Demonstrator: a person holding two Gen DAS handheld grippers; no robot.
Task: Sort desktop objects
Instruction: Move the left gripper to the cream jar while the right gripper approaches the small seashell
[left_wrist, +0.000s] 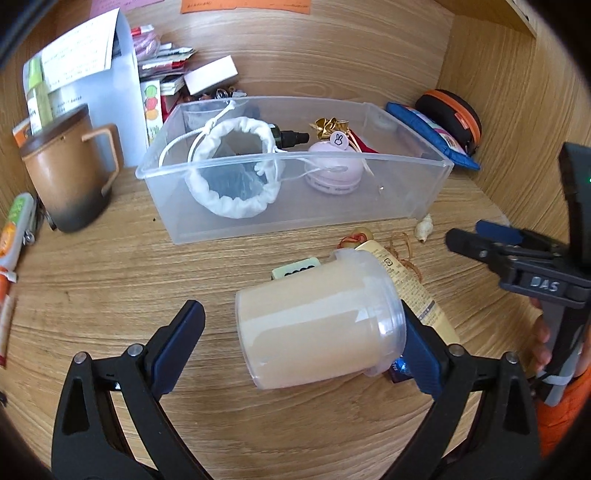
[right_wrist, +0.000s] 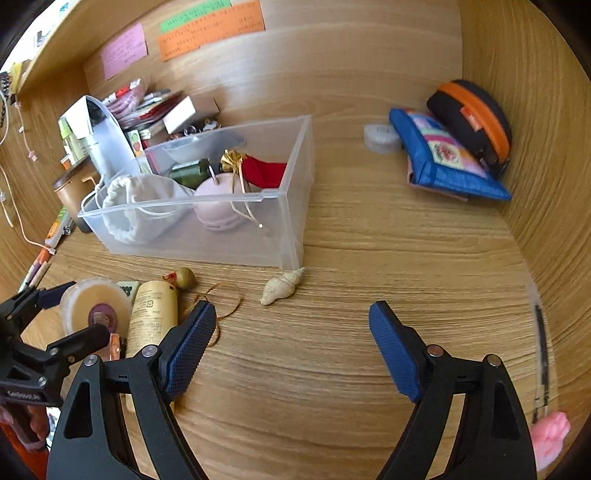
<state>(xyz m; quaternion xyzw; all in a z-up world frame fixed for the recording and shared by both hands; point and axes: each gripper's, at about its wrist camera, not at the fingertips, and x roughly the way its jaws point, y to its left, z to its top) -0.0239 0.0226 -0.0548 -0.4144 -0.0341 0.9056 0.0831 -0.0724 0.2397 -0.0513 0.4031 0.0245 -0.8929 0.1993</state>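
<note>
Beige tub lies on its side near the clear bin, between my spread left gripper; I'd centre, then squeeze gently; right gripper spread, empty.

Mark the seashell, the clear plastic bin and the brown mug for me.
seashell (right_wrist: 281, 287): right wrist view, middle of its ribbed body.
clear plastic bin (left_wrist: 399, 184): left wrist view, bare front wall near the right corner.
brown mug (left_wrist: 62, 173): left wrist view, middle of its side wall.
</note>
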